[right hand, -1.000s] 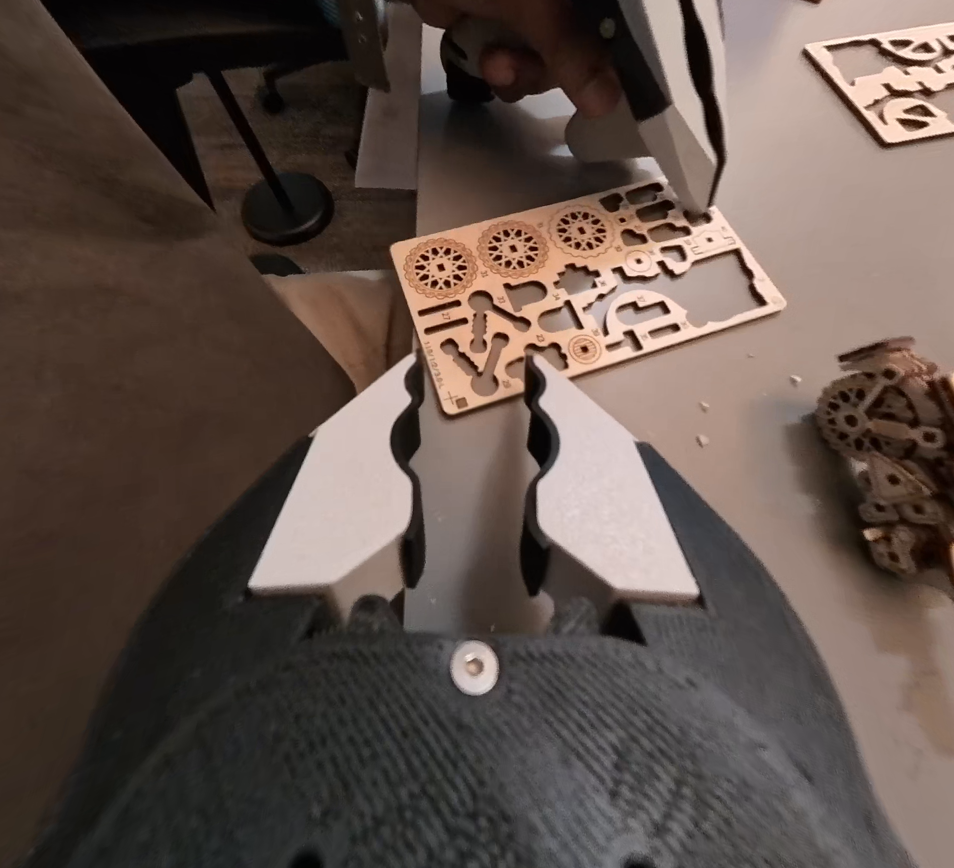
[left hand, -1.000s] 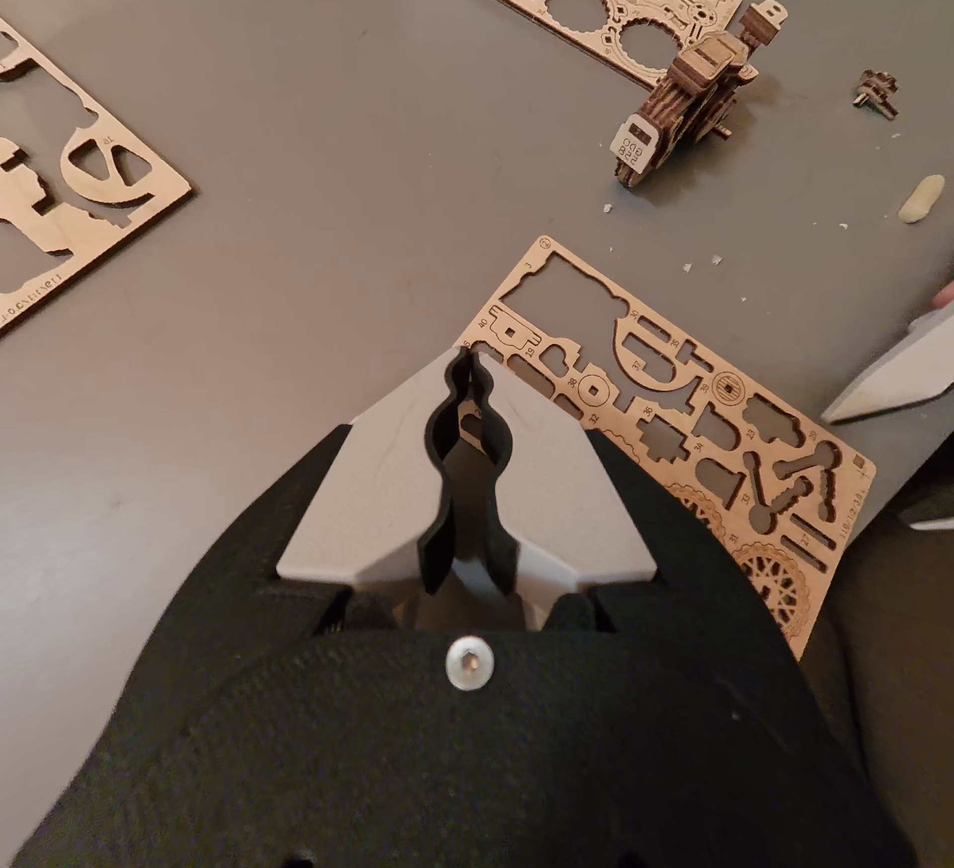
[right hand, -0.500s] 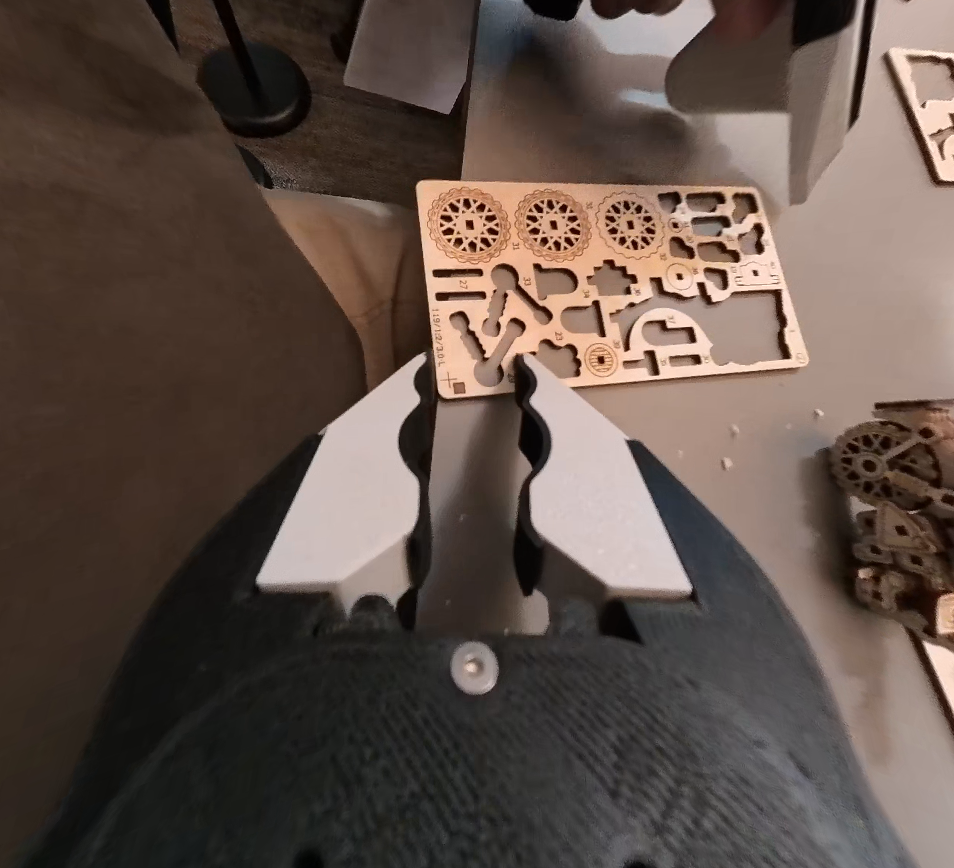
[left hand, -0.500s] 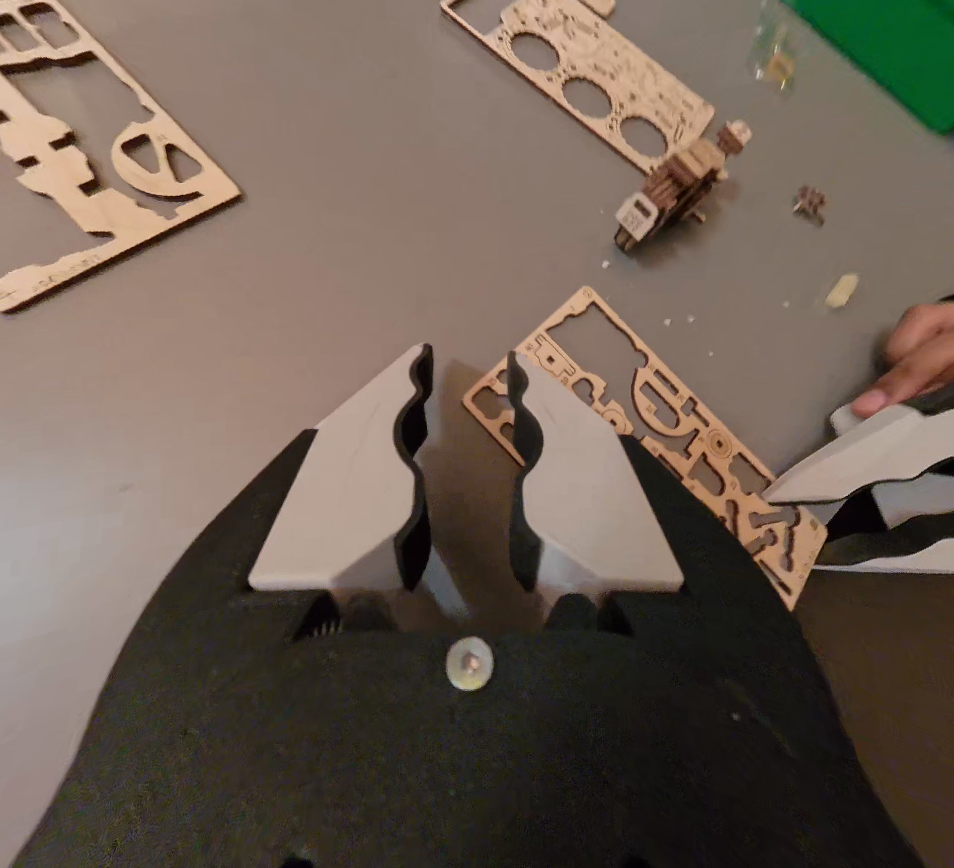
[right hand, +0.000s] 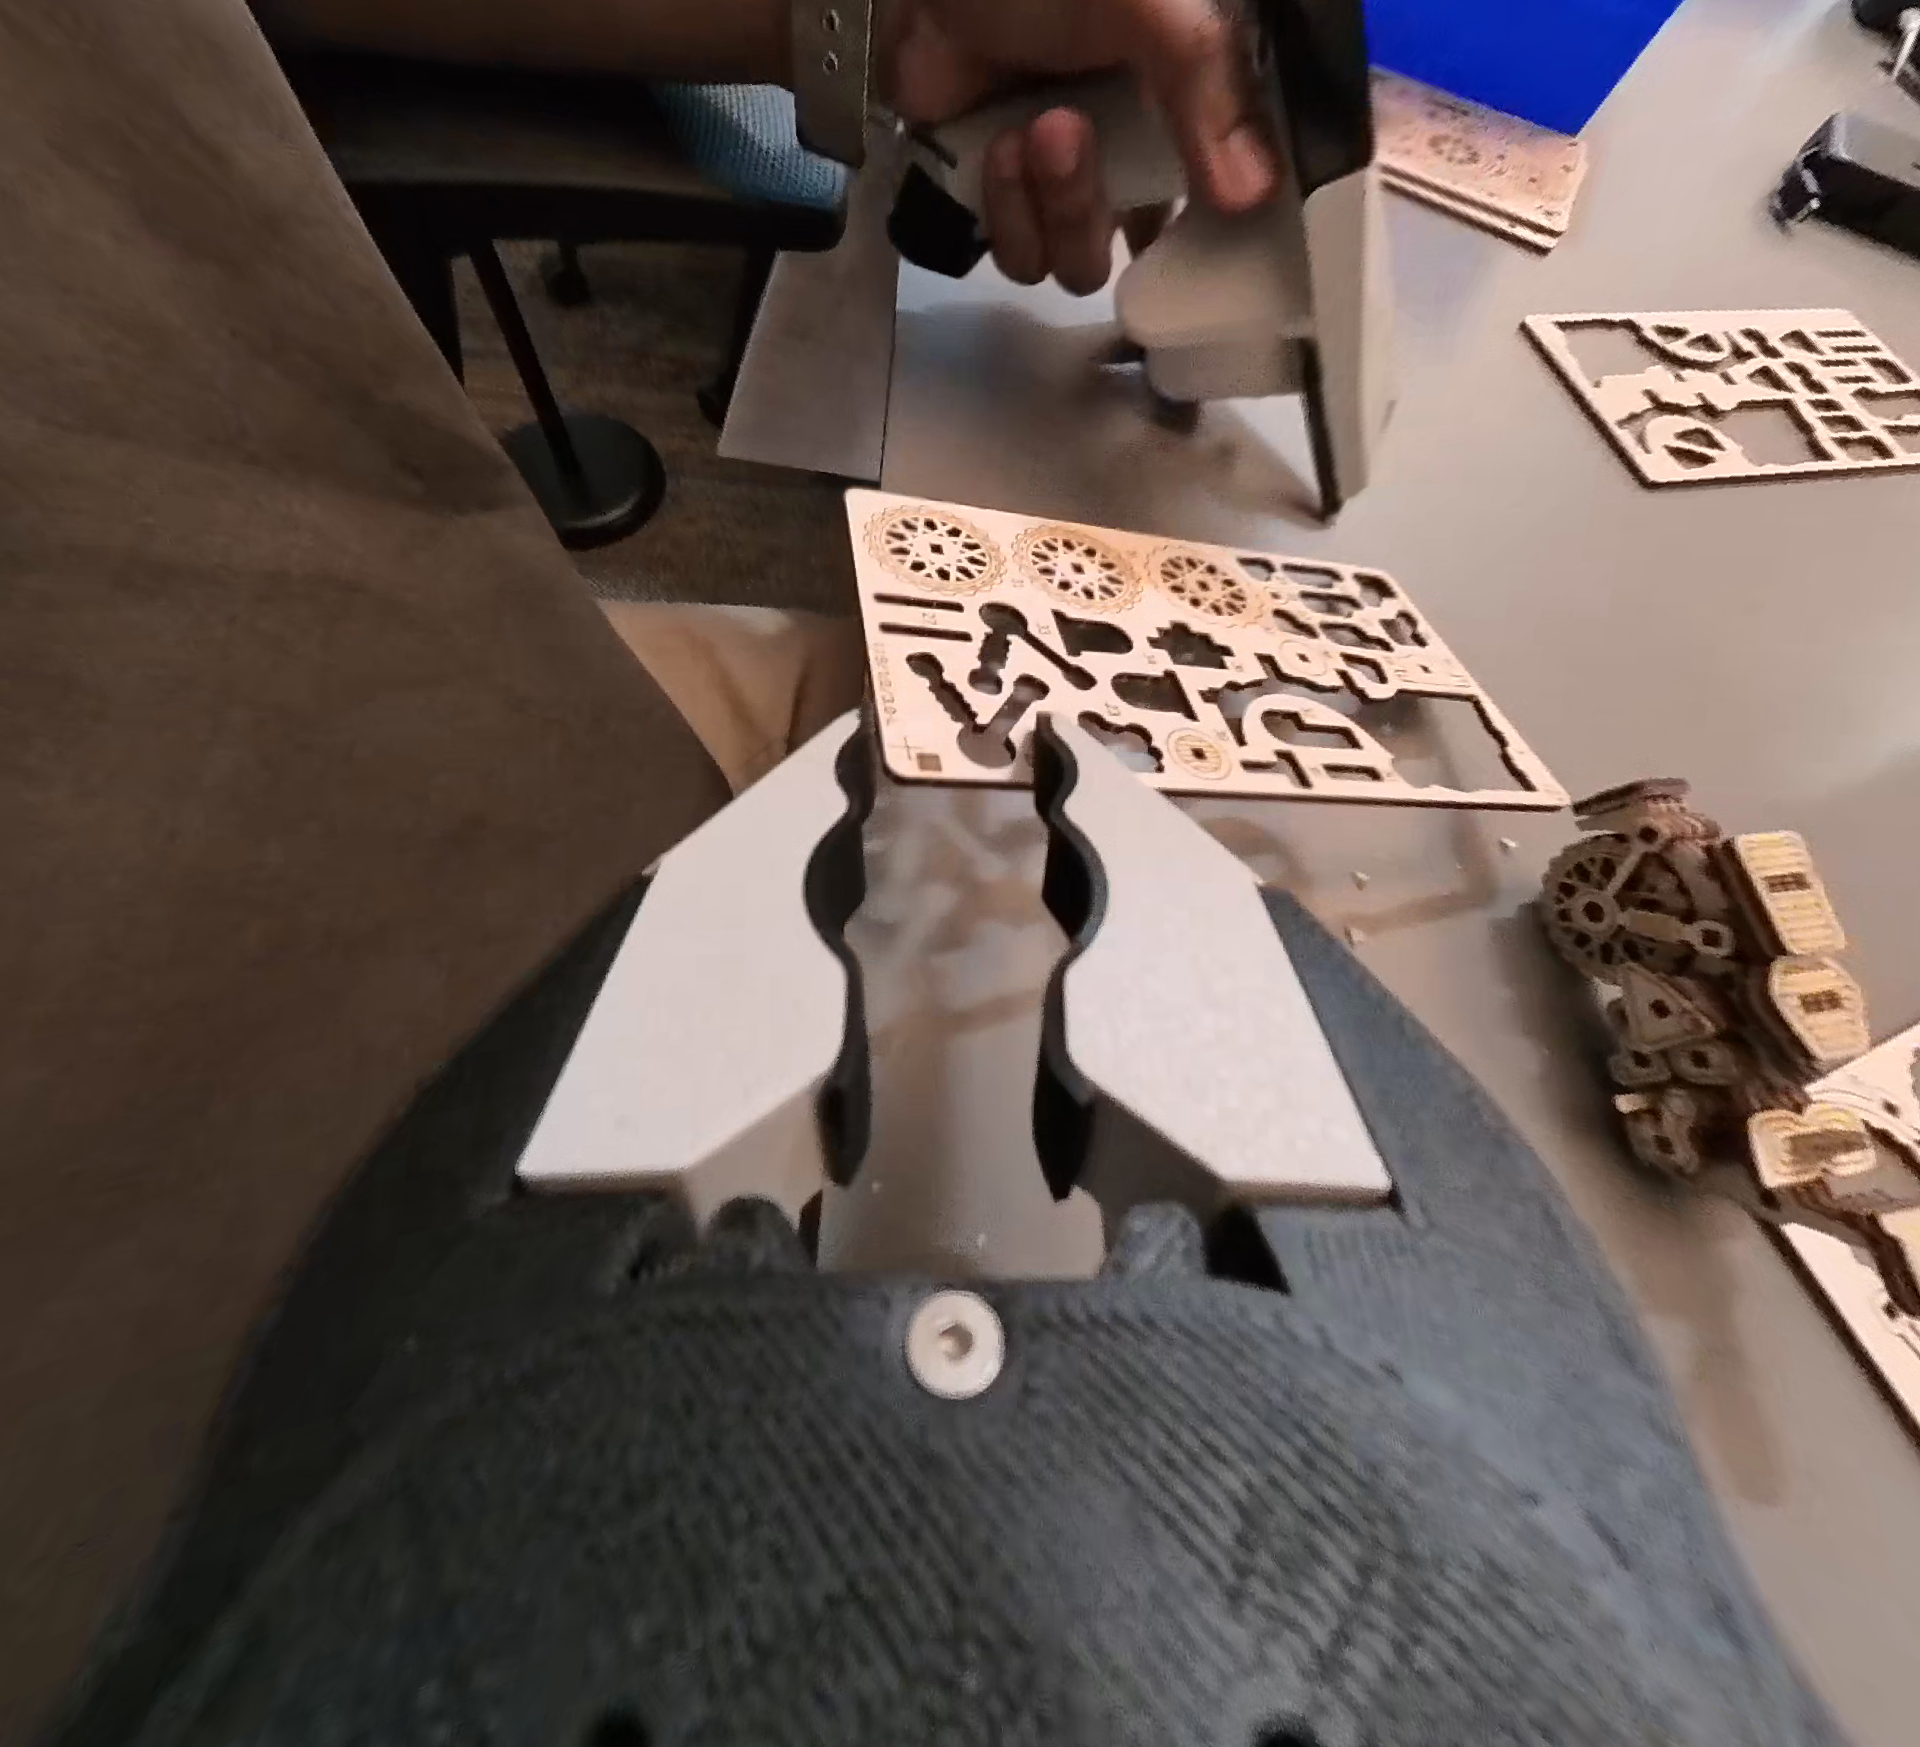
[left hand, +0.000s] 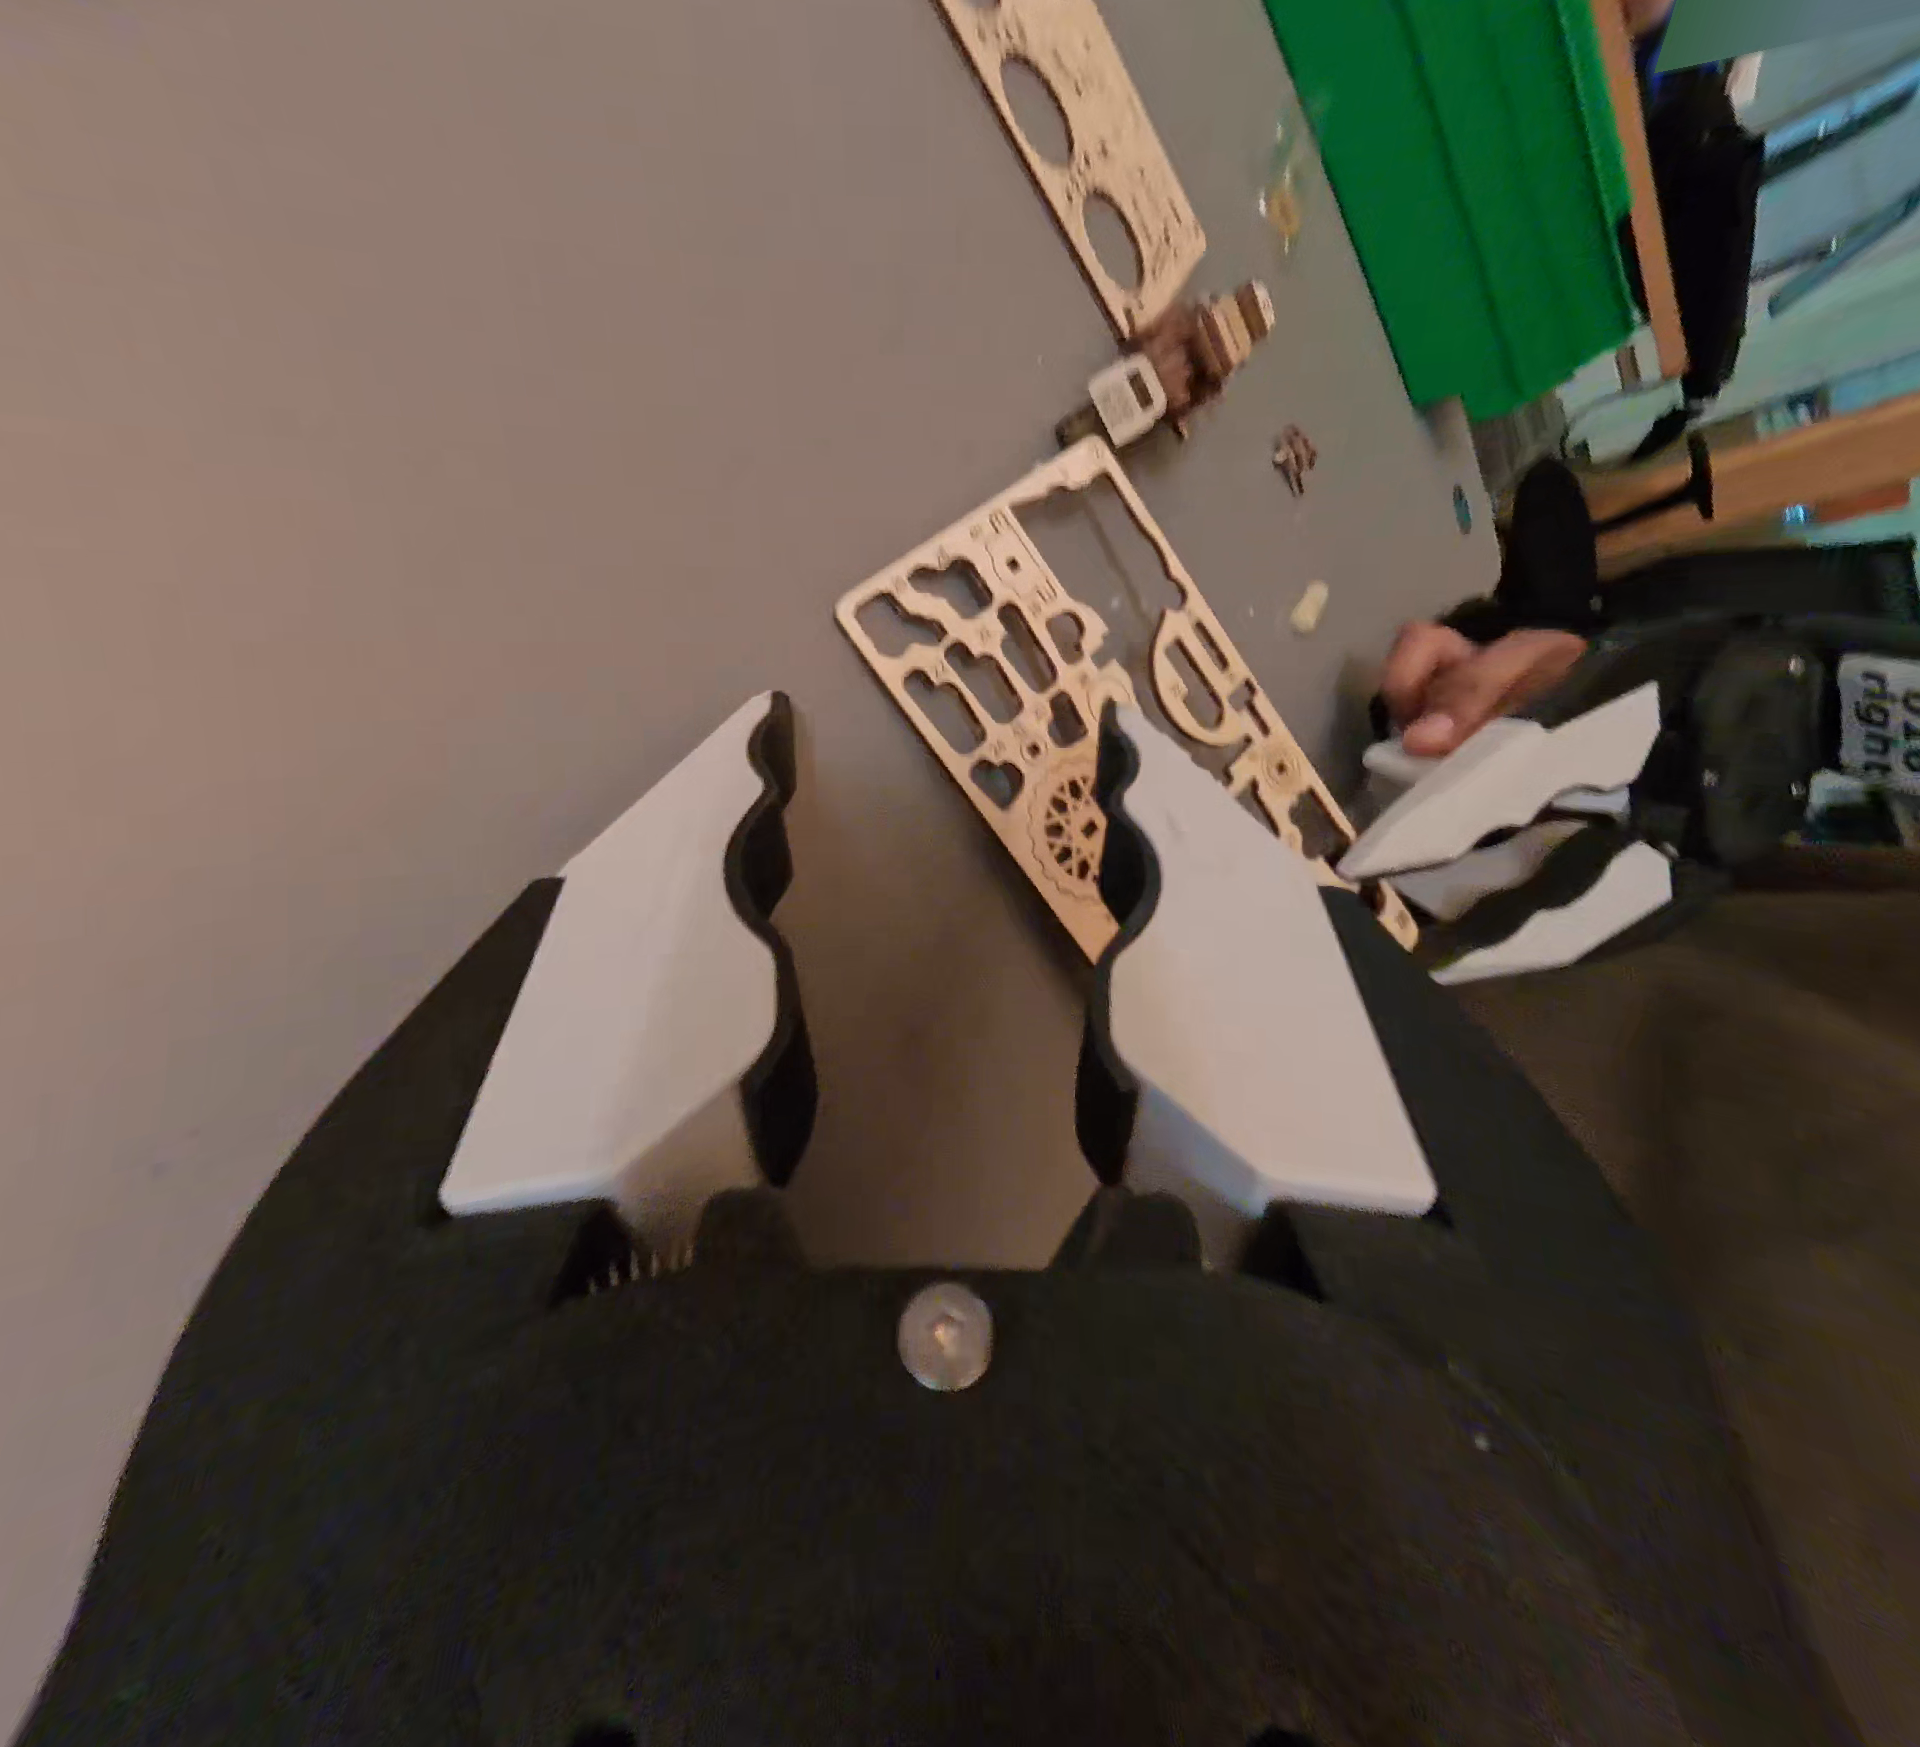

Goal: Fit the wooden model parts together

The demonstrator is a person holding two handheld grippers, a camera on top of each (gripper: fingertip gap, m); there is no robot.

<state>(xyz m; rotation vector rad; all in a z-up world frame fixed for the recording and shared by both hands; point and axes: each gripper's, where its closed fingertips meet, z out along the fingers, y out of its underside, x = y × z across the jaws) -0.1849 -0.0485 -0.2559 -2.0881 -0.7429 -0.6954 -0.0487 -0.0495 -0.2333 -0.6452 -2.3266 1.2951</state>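
Observation:
A laser-cut wooden parts sheet point(right hand: 1091, 648) lies on the grey table point(right hand: 1621, 617), its near-left corner past the table edge. My right gripper point(right hand: 951, 736) is open, and that corner sits between its fingertips without being pinched. My left gripper point(left hand: 940, 718) is open and empty, tilted above the table with the sheet point(left hand: 997, 648) just beyond its right finger. In the right wrist view the left gripper point(right hand: 1340, 482) hangs beyond the sheet, held by a hand. A partly built dark wooden model point(right hand: 1683, 970) stands to the right of the sheet; it also shows in the left wrist view point(left hand: 1174, 367).
A sheet with three round holes point(left hand: 1049, 87) and a green board point(left hand: 1455, 87) lie past the model. Another cut-out sheet point(right hand: 1745, 393), a stack of sheets point(right hand: 1475, 159) and a black stapler-like object point(right hand: 1860, 180) sit farther back. A small loose part point(left hand: 1294, 456) lies nearby. The left tips stand about 40 cm off the black stapler-like object point(right hand: 1860, 180).
My left gripper went from shut on the sheet's far part to open, lifted off it and rolled sideways. My right gripper stayed at the sheet's near corner.

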